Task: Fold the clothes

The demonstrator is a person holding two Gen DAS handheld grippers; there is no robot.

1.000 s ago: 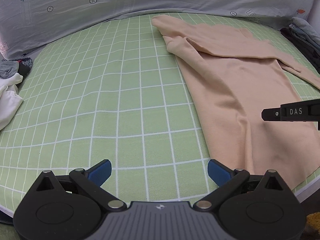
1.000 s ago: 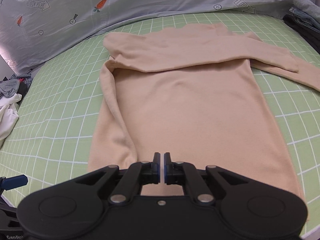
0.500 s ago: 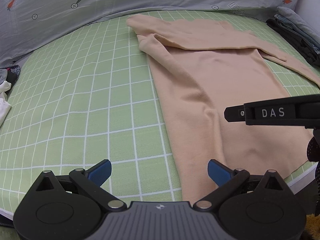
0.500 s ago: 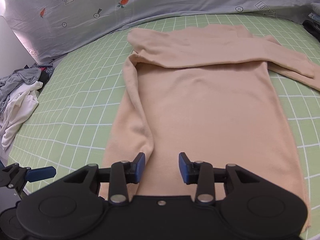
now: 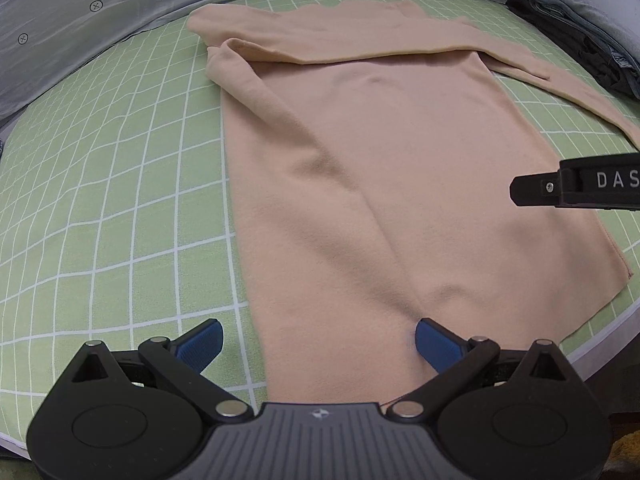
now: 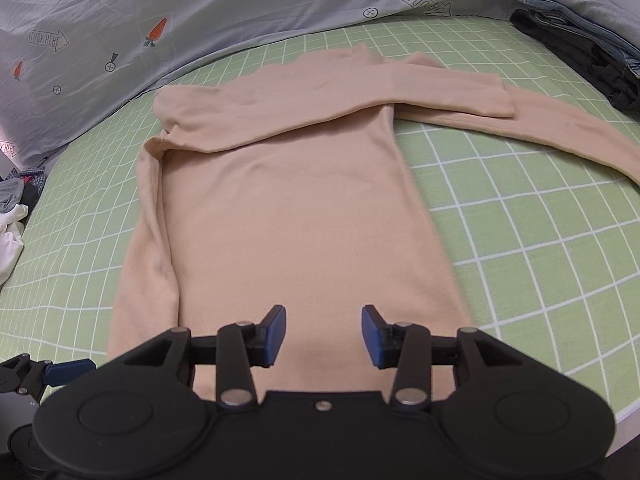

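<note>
A beige long-sleeved top (image 5: 380, 168) (image 6: 288, 208) lies flat on the green checked sheet, one sleeve folded across the chest, the other stretched out to the right. My left gripper (image 5: 318, 342) is open wide over the garment's near hem, its left side, nothing between the blue pads. My right gripper (image 6: 323, 336) hangs over the hem's middle; its jaws are opening and hold nothing. A part of the right gripper (image 5: 576, 186) shows at the right edge of the left wrist view; a blue fingertip of the left one (image 6: 68, 368) shows low left in the right wrist view.
A grey printed quilt (image 6: 120, 32) borders the far side of the bed. Folded dark and denim clothes (image 6: 580, 40) are stacked at the far right. Loose white and grey garments (image 6: 10, 216) lie at the left edge. The bed's near edge (image 5: 600, 336) runs close below the hem.
The right gripper's jaws have gone from shut to apart. Both grippers have shifted right along the hem; the left one now hangs over the garment instead of bare sheet.
</note>
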